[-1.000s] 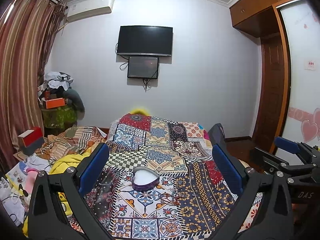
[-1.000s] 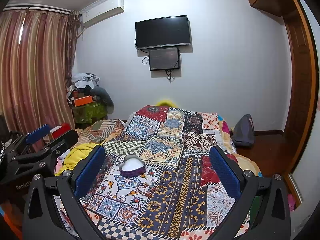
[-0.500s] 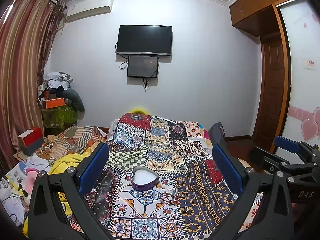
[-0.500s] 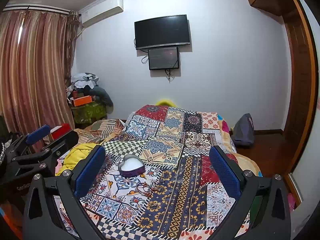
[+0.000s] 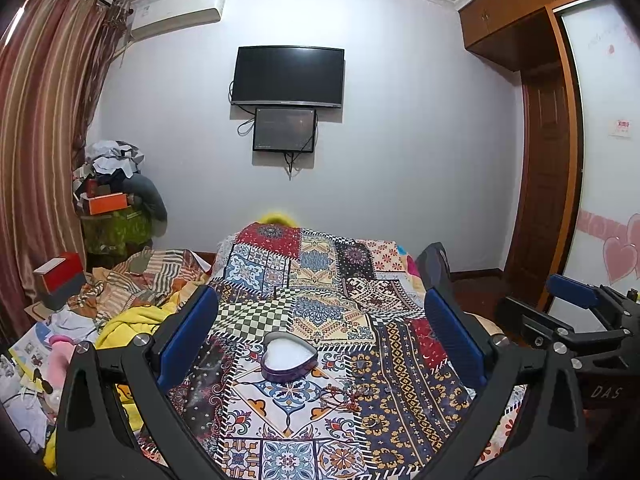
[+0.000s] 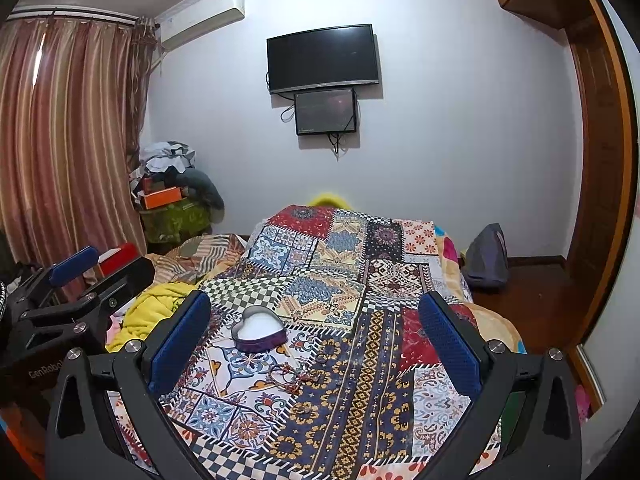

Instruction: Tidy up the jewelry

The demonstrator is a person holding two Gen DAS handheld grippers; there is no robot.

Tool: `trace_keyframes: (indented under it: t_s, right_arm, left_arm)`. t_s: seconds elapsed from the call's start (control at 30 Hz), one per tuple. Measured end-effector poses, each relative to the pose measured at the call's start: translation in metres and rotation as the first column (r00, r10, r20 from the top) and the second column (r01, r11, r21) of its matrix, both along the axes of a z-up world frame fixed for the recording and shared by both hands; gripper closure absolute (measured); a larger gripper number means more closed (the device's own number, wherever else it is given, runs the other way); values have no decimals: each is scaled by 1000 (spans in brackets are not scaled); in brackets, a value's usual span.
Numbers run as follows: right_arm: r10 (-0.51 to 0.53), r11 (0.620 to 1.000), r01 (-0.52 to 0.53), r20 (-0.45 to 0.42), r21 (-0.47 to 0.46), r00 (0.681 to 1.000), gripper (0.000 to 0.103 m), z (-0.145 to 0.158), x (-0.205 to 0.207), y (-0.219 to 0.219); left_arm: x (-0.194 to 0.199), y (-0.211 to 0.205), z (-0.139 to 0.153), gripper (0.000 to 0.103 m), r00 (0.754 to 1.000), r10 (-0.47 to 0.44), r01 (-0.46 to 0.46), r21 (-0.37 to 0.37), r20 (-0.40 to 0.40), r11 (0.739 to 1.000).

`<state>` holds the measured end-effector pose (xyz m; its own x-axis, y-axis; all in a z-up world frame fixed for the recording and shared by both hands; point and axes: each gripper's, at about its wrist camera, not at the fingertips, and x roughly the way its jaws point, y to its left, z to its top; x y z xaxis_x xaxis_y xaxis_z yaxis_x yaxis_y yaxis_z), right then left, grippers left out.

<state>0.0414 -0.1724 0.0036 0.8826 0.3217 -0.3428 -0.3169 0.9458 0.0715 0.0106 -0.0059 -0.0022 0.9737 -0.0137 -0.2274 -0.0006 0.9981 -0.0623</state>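
Left wrist view: the left gripper, black with blue-padded fingers, is spread wide and holds nothing. It hangs above a bed covered by a bright patchwork-print bedspread. Between the fingers, on the bedspread, sits a heart-shaped purple jewelry box with a white lining, open and facing up. Just in front of the box and slightly right lies a tangle of thin reddish cord jewelry, and a small ring lies nearer the camera than that. The right gripper shows at the right edge, well apart from the box. On the wall beyond the box hangs a black flat-screen television with a smaller dark screen just beneath it. Left of the box, off the bed, is a pile of yellow and striped fabric.

Right wrist view: the right gripper, of the same black and blue build, is also fully spread and grips nothing. The heart-shaped box lies on the bedspread just inside the left finger. The cord jewelry rests in front of the box, toward the camera. The left gripper appears at the left edge, away from the box. A grey backpack stands on the floor right of the bed, far from the box.
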Motion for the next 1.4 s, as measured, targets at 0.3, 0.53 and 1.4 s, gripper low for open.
trace_keyframes:
  t_s: [0.3, 0.53, 1.4]
  right_arm:
    - [-8, 1000, 7, -27, -10, 1000, 0, -8, 21, 2]
    - [-30, 999, 28, -62, -33, 998, 0, -21, 45, 8]
    - [-34, 978, -41, -353, -204, 935, 0, -118, 132, 1]
  left_arm:
    - [28, 5, -9, 0, 999, 2, -2, -4, -36, 1000]
    - [57, 12, -22, 0, 996, 11, -12, -10, -87, 1000]
    - [161, 60, -151, 0, 847, -11, -27, -63, -532, 998]
